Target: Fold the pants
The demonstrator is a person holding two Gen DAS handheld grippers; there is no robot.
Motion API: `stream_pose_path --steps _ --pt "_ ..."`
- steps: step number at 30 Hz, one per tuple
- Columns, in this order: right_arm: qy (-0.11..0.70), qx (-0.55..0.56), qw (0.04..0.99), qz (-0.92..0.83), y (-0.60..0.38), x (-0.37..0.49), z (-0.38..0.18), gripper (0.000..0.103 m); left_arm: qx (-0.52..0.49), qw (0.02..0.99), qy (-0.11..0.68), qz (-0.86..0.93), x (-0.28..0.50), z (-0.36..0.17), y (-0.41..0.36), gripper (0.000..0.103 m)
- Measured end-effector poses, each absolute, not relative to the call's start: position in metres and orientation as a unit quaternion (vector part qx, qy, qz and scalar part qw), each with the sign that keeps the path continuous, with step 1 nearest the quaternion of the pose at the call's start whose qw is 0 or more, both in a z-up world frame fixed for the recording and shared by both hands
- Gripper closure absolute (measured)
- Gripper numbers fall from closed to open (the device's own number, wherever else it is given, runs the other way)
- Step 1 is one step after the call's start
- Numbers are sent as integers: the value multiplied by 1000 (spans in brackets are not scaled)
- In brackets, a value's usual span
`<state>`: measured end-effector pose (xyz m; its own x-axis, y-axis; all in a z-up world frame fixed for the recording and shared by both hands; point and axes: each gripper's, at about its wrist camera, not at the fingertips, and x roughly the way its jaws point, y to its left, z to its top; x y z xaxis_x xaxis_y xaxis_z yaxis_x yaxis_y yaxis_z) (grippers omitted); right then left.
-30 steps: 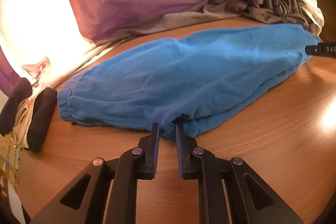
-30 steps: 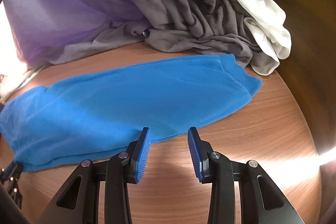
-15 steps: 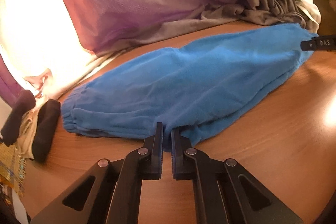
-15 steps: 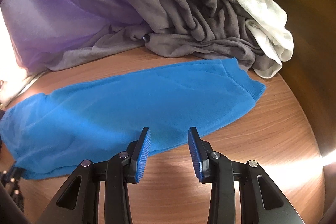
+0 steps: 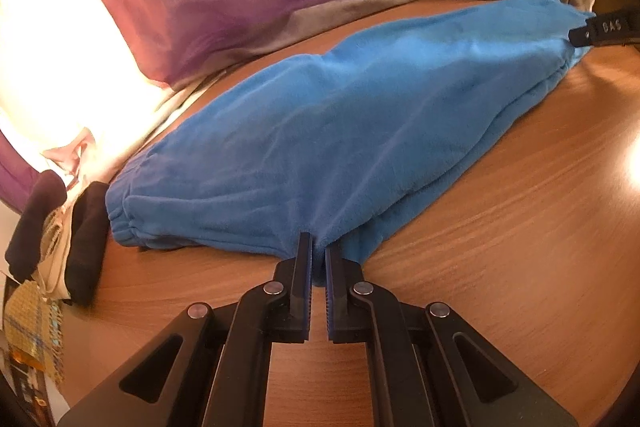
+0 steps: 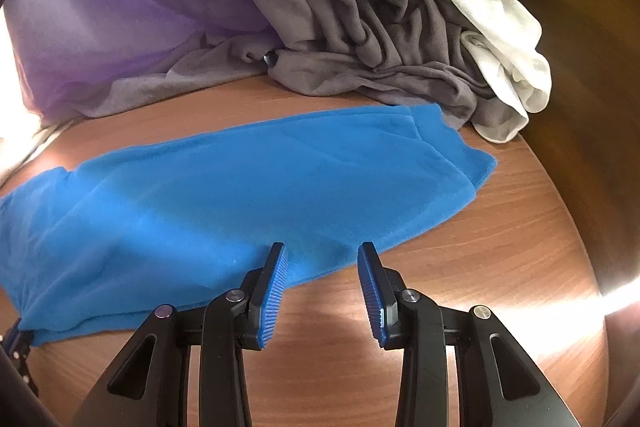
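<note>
Pants (image 5: pixel 340 131) look soft, light fleece; my left gripper (image 5: pixel 318 259) pinches their near edge, my right gripper (image 6: pixel 322 263) gapes wide just short of it.

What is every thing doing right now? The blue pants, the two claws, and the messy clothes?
blue pants: lying flat on the table, folded lengthwise
left claw: shut on the pants' near edge
right claw: open, holding nothing
grey cloth: crumpled in a heap
white cloth: bunched beside it

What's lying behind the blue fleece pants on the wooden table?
Behind the blue fleece pants, a crumpled grey cloth is heaped on the wooden table, with a white cloth at its right and a purple sheer fabric at its left. Whatever lies under that heap is covered.
</note>
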<state>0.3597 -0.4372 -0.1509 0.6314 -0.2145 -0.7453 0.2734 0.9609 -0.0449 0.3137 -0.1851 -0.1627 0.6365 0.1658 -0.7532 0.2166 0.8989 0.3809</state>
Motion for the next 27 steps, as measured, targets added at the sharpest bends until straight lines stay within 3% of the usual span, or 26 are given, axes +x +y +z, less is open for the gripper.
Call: stream_pose_path --steps 12,16,19,20,27 --pt "416 44 901 -116 -432 347 -147 66 199 873 444 -12 314 -160 -179 95" --pt "419 47 900 -111 -431 347 -146 66 177 869 462 -23 315 -157 -175 87" --pt "414 47 903 -109 -428 347 -140 66 148 871 468 -31 310 -149 -168 64" --pt "410 43 905 -107 -425 345 -137 66 136 874 465 -37 306 -144 -165 61" --pt "388 34 916 -91 -408 340 -118 66 148 897 417 -17 300 -113 -151 60"
